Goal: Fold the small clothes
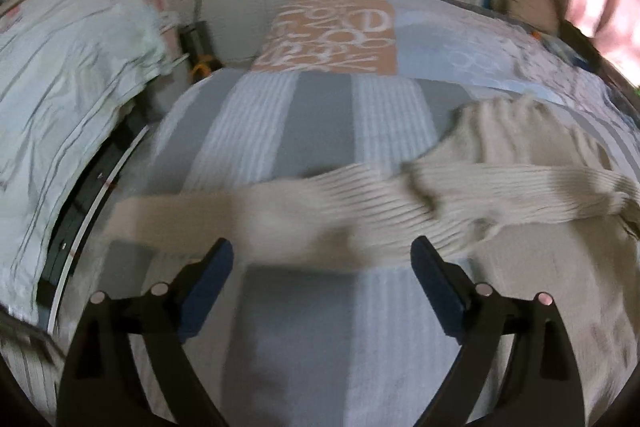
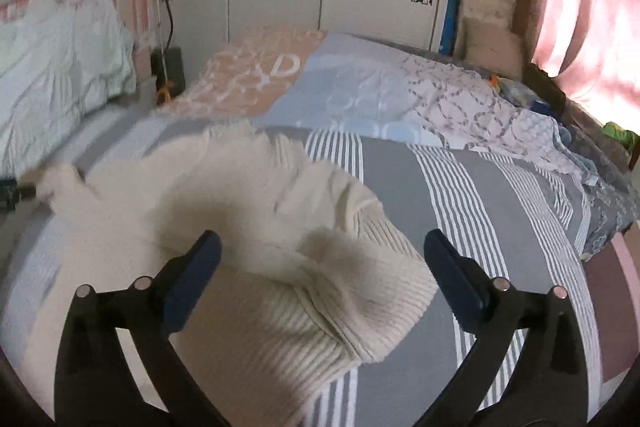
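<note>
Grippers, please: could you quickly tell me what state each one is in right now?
Left gripper: open, holding nothing, above the sweater.
Right gripper: open, holding nothing, fingers either side of the sweater's cuff.

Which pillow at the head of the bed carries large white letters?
The peach-orange pillow, leftmost of the row; the light blue pillow beside it shows only faint pale circles.

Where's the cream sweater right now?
The cream sweater lies spread on the grey striped bedspread, just ahead of both open claws; in the left wrist view one sleeve stretches leftward toward the bed's edge.
</note>
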Demonstrator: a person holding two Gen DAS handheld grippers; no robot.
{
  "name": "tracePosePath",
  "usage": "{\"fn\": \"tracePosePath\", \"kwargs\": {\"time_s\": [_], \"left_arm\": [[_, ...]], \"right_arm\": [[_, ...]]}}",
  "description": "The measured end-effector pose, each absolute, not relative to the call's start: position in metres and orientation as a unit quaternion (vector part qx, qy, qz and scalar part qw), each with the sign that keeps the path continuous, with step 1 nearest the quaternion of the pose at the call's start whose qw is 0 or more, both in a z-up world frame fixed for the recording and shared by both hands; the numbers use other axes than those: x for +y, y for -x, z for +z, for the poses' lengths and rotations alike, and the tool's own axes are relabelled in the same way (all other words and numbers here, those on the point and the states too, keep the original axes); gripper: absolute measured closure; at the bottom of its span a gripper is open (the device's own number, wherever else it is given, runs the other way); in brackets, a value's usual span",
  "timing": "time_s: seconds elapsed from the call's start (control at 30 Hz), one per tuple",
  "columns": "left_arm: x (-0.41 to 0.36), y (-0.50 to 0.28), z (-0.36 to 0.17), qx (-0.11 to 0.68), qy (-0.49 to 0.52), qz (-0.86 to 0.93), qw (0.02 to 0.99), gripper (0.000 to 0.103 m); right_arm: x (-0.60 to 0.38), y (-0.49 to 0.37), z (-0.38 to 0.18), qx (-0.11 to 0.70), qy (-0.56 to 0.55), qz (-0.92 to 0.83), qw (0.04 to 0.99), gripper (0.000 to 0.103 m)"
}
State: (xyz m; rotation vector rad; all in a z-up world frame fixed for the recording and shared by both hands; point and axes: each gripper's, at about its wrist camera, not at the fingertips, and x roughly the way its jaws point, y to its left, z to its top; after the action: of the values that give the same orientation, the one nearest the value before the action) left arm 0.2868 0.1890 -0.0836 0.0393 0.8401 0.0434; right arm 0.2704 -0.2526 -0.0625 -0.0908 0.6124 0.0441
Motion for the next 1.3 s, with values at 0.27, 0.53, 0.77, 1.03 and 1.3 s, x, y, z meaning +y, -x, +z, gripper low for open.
{"fn": "tracePosePath", "kwargs": {"time_s": [0.27,0.53,0.77,1.03,1.3], "left_arm": [[0.287,-0.277,-0.098,0.424,0.056,0.106,0.898,0.012],[0.352,-0.295,-0.116,0.429,0.237,0.141,0.86,0.012],[0.347,-0.324,-0.115,0.417,0.185,0.181,0.871,0.035],[0.301,-0.334,-0.095,0.385,0.097,0.203,0.895,0.089],[0.148,-0.329,-0.046,0.334,0.008,0.05,0.941,0.089]], "right_arm": [[-0.227,-0.279,-0.061,0.299,0.062,-0.005,0.952,0.003],[-0.206,-0.291,-0.068,0.299,0.103,0.002,0.949,0.003],[-0.209,-0.295,-0.072,0.307,0.103,-0.001,0.946,0.003],[-0.227,-0.293,-0.077,0.311,0.085,0.002,0.947,0.003],[-0.266,-0.29,-0.083,0.318,0.023,0.002,0.948,0.003]]}}
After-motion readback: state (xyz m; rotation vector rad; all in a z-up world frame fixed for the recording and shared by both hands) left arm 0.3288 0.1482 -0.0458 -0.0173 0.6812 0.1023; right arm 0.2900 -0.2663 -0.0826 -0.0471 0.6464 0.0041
